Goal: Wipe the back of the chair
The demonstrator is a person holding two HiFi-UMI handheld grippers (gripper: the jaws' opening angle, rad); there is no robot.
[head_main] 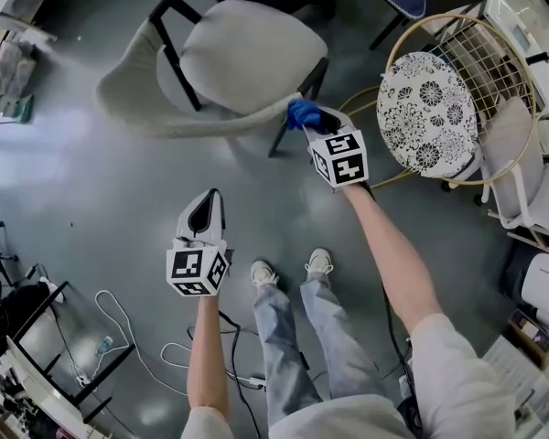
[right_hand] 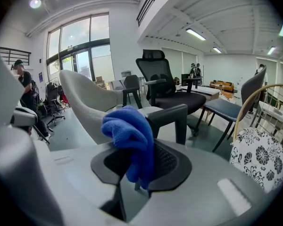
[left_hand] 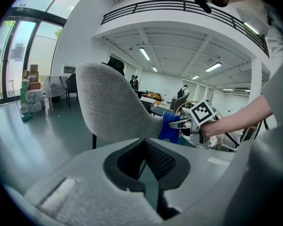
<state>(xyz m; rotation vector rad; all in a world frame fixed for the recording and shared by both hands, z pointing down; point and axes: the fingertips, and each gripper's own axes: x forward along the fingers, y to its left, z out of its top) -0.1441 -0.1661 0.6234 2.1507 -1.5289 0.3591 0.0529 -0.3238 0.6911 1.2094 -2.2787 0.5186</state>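
Grey fabric chair back, far centre-left, touches the blue cloth clamped in the right gripper; left gripper hangs nearer, jaws together on nothing. Risk: bunched cloth dragging on the upholstery and slipping from the jaws.

A person seen from above, wearing a white top with short sleeves, faded light blue jeans and white sneakers. Both forearms are bare. The left gripper and the right gripper share one build: a smooth, pale grey, rounded shell that narrows to two jaws, lined on the inside with black, finely textured pads set in a dark collar. At the hand end of each gripper sits a white cube printed with black square marker patterns on its faces
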